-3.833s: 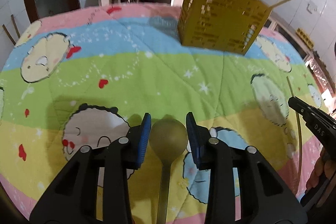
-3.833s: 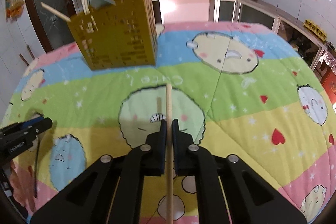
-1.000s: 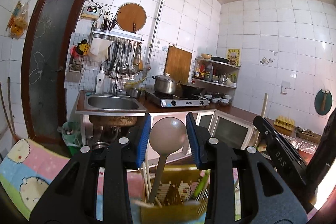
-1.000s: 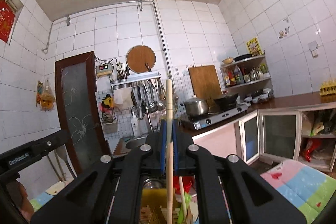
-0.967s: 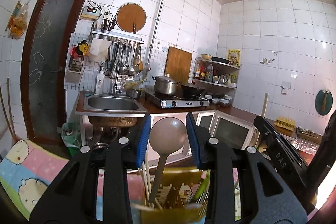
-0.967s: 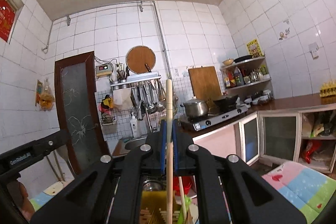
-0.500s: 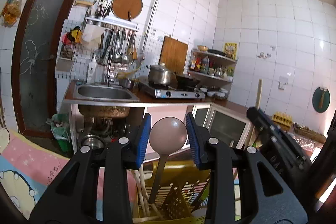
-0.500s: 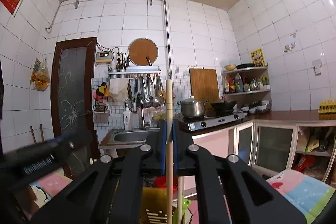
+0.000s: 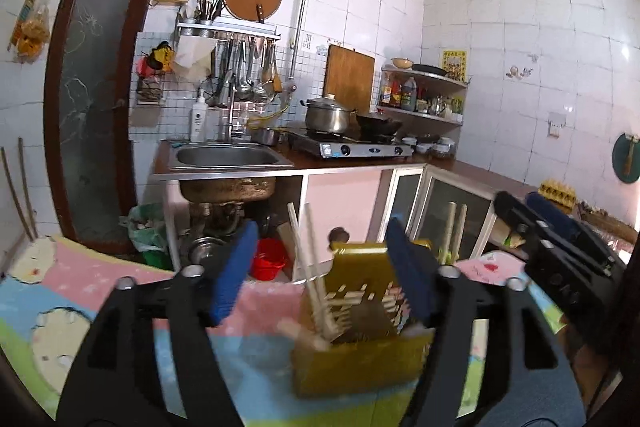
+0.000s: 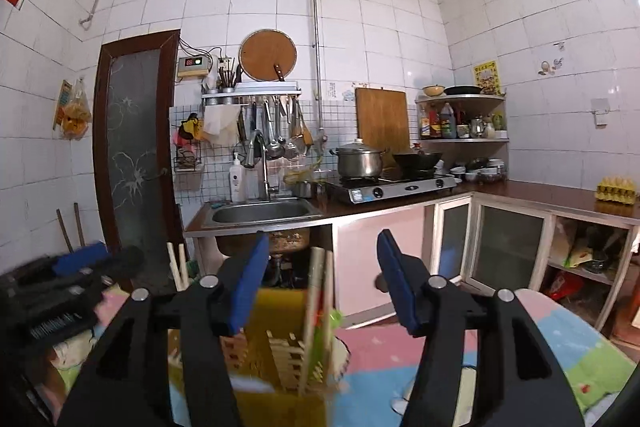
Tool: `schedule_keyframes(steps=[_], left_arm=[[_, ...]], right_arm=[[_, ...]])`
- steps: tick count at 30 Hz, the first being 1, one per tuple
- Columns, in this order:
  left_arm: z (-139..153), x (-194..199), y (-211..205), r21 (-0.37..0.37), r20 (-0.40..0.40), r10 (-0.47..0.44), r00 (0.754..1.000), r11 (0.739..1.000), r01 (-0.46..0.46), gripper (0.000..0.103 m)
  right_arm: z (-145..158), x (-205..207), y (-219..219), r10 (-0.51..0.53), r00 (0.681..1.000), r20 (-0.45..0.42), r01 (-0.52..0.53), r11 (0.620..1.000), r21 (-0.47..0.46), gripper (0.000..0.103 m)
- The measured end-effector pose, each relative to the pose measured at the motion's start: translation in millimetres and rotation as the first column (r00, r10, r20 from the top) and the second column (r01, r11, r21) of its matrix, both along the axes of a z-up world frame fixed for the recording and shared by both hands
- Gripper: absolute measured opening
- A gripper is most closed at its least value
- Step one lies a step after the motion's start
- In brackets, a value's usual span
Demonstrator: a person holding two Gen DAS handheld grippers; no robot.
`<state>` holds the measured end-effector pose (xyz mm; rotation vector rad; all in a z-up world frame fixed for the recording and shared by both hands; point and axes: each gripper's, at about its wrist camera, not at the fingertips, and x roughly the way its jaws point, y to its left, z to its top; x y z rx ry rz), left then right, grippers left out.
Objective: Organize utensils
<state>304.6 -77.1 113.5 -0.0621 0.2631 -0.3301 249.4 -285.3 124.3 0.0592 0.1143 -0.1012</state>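
A yellow slotted utensil holder [image 9: 360, 355] stands on the cartoon-print cloth just below my left gripper [image 9: 320, 275], which is open and empty. Several wooden chopsticks [image 9: 316, 291] lean inside the holder; the spoon is not clearly visible. In the right wrist view the same holder [image 10: 276, 379] is below my right gripper [image 10: 320, 283], also open and empty. A wooden chopstick [image 10: 314, 319] stands upright in it, blurred, beside something green [image 10: 330, 323]. Each gripper shows at the edge of the other's view, the right one [image 9: 560, 251] and the left one [image 10: 68, 287].
The colourful cloth [image 9: 80, 291] covers the table. Behind it are a steel sink [image 9: 226, 157], a gas stove with a pot [image 9: 328, 117], glass-door cabinets [image 10: 508, 247] and a dark door [image 9: 92, 99].
Both grippers have opened. The spoon has left my left gripper and the chopstick has left my right one; the chopstick now stands in the holder. Both views have tilted slightly downward.
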Motion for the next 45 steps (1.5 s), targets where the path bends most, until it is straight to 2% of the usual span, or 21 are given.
schedule_keyframes(steps=[2, 3, 5, 7, 12, 15, 20, 24, 29, 36, 45], left_arm=[[4, -16, 9, 0.014, -0.006, 0.002, 1.000, 1.000, -0.002, 0.084], [5, -27, 15, 0.018, -0.003, 0.006, 1.000, 1.000, -0.006, 0.087], [8, -54, 26, 0.032, 0.012, 0.019, 1.000, 0.999, -0.019, 0.098], [5, -82, 37, 0.047, 0.023, 0.021, 1.000, 0.999, -0.022, 0.098], [-22, -139, 52, 0.079, -0.022, 0.016, 1.000, 0.997, -0.015, 0.098], [-46, -165, 58, 0.077, -0.047, 0.028, 0.999, 0.997, -0.025, 0.098], [-83, -193, 62, 0.076, -0.087, 0.049, 0.995, 0.996, -0.043, 0.098], [-96, -205, 61, 0.099, -0.072, 0.084, 0.994, 0.992, -0.077, 0.098], [-108, -216, 59, 0.128, -0.030, 0.128, 0.991, 0.984, -0.123, 0.098], [-112, -220, 57, 0.132, -0.027, 0.141, 0.990, 0.982, -0.136, 0.098], [-112, -222, 58, 0.127, -0.023, 0.143, 0.989, 0.982, -0.139, 0.098]], right_arm=[[-1, -19, -2, -0.010, 0.999, -0.038, 0.010, 1.000, -0.005, 0.063], [-3, -32, -4, -0.010, 0.998, -0.065, 0.010, 1.000, 0.000, 0.070], [-11, -51, -5, -0.015, 0.995, -0.100, 0.015, 1.000, 0.001, 0.077], [-20, -74, -4, -0.018, 0.991, -0.134, 0.018, 1.000, -0.002, 0.086], [-48, -131, 4, 0.003, 0.980, -0.198, 0.002, 1.000, 0.026, 0.095], [-65, -160, 17, 0.005, 0.976, -0.219, -0.005, 1.000, -0.001, 0.098], [-92, -189, 32, 0.006, 0.966, -0.259, -0.002, 1.000, 0.016, 0.098], [-103, -194, 36, -0.003, 0.960, -0.281, 0.011, 1.000, 0.026, 0.098], [-111, -206, 41, -0.039, 0.965, -0.258, 0.037, 0.999, -0.015, 0.098], [-110, -219, 44, -0.055, 0.979, -0.194, 0.051, 0.998, -0.027, 0.098], [-110, -224, 46, -0.058, 0.983, -0.172, 0.053, 0.998, -0.035, 0.098]])
